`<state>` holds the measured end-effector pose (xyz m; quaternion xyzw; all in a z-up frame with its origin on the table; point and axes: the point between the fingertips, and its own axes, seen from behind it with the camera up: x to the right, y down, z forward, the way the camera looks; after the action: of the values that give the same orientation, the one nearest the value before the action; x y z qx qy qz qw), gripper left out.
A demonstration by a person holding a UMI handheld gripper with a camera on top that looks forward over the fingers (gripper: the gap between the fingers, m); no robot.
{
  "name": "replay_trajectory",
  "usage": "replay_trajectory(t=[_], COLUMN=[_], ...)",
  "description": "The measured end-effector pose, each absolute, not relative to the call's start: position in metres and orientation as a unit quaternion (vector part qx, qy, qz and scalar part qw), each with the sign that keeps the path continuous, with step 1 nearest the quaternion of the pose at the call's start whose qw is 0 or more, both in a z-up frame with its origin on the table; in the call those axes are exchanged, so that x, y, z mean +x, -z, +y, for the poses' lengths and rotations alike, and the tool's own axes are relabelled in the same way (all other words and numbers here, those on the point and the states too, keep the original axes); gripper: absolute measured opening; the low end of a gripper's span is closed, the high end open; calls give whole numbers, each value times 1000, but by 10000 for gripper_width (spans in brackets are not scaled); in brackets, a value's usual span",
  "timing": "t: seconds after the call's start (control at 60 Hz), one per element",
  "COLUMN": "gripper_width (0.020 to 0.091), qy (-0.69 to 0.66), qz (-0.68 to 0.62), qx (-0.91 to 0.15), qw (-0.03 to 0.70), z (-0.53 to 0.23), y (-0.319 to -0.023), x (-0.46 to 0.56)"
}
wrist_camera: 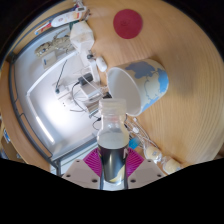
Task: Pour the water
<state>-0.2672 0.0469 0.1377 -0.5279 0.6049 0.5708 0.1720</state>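
Observation:
My gripper (pixel 112 160) is shut on a clear plastic bottle (pixel 111 128); both purple pads (pixel 94 160) press against its dark lower part. The bottle's white neck and top (pixel 110 104) point forward along the fingers. They reach up to the rim of a white cup with a blue pattern (pixel 142 82), which stands on the wooden counter (pixel 170 40) just ahead. The cup's open mouth faces the bottle's top. I cannot tell whether water is flowing or whether the bottle is capped.
A metal sink (pixel 45 95) lies left of the bottle, with white fittings and a cable (pixel 84 45) at its edge. Beyond the cup, a round pink disc (pixel 128 22) rests on the counter. A small blue-and-white object (pixel 135 145) sits beside the right finger.

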Motion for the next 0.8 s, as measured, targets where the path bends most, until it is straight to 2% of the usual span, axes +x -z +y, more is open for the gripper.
replay_trajectory(t=[0.017, 0.1, 0.233, 0.367, 0.5, 0.6, 0.8], gripper_width=[290, 287, 287, 287, 302, 301, 312], qy=[-569, -551, -461, -292, -89, -4, 24], qz=[600, 557, 429, 253, 105, 52, 49], qx=[-534, -579, -694, -802, -833, -830, -832], qw=[177, 226, 350, 455, 535, 555, 552], z=[46, 46, 39, 36, 36, 41, 55], y=[-141, -153, -177, -172, -172, -156, -103], x=[-267, -261, -232, -180, -102, -62, -22])
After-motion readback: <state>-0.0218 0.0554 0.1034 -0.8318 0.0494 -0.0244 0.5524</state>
